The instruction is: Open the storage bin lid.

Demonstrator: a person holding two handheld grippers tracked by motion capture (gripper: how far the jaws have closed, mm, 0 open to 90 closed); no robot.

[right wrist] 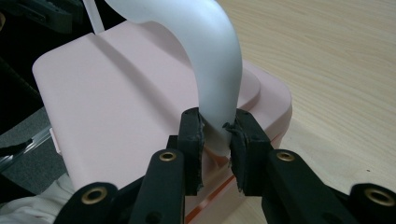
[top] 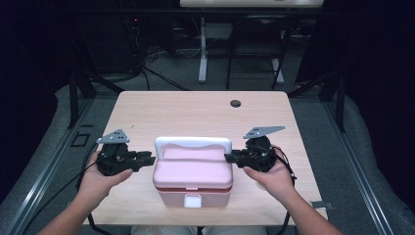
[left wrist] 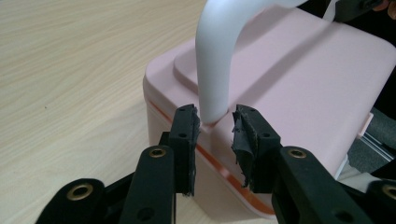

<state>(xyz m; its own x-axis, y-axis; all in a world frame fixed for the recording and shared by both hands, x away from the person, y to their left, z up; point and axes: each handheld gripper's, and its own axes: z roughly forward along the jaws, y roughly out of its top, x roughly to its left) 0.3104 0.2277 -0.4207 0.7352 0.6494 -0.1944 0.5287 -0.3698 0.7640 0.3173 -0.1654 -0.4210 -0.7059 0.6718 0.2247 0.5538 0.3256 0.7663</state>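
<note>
Pale pink lunch box (top: 192,177) near the front edge of a light wood-grain table (top: 195,112) — smooth matte plastic, rounded corners, raised panel on the lid, thin orange seal line under it, small white latch (top: 192,200) facing the person. Arched over the lid, a glossy white handle (top: 192,143), thick and curved. At the box's left end, left gripper (top: 149,160): black jaws with worn rubber pads, slightly parted around the handle's base, one pad just touching. At the box's right end, right gripper (top: 229,157) clamped on the handle's other leg. Beyond the box, a round cable hole (top: 235,104) in the tabletop. Farther off — grey carpet, black frame legs, dark room.
</note>
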